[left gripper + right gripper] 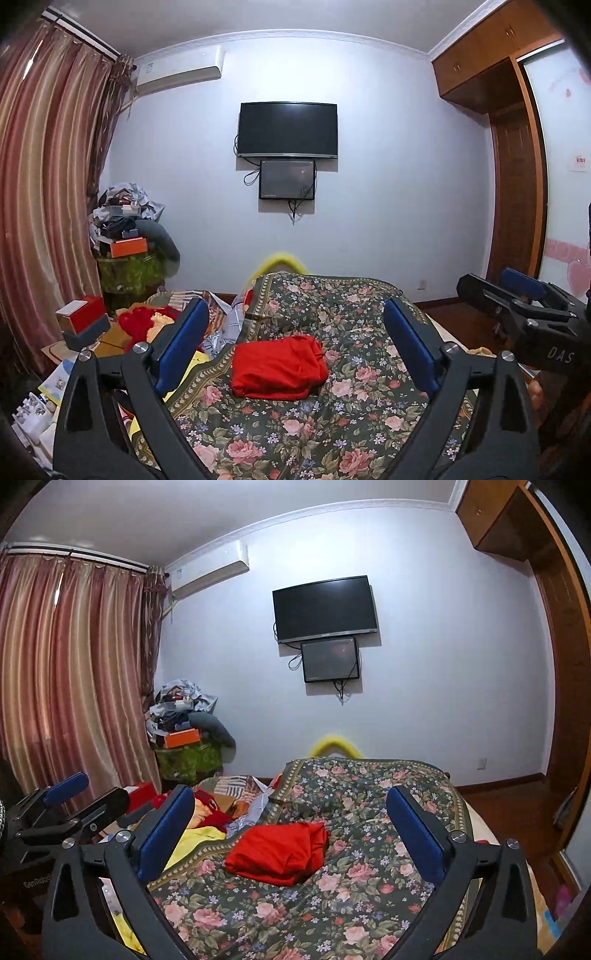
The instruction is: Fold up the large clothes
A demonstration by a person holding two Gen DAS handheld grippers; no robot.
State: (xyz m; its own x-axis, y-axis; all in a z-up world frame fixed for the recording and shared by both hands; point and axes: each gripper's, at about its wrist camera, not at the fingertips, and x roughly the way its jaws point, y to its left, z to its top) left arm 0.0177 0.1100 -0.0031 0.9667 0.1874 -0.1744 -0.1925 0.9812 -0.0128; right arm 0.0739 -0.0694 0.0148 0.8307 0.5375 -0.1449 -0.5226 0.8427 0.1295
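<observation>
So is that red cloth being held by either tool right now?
No, the folded red cloth lies free on the floral bedspread, between open blue fingers.

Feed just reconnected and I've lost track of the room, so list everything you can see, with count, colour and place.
red garment: 1, red, folded, on the floral bedspread between both grippers
floral bedspread: 1, dark green with pink roses, covering the bed
television: 1, black, on the far wall
small screen: 1, black, just below the television
air conditioner: 1, white, high on the wall, left
curtains: striped pink, left side
clutter pile: 1, mixed colours, far left corner
wardrobe: 1, brown, right
left gripper: black with blue pads, open, empty
right gripper: same, open, empty
</observation>
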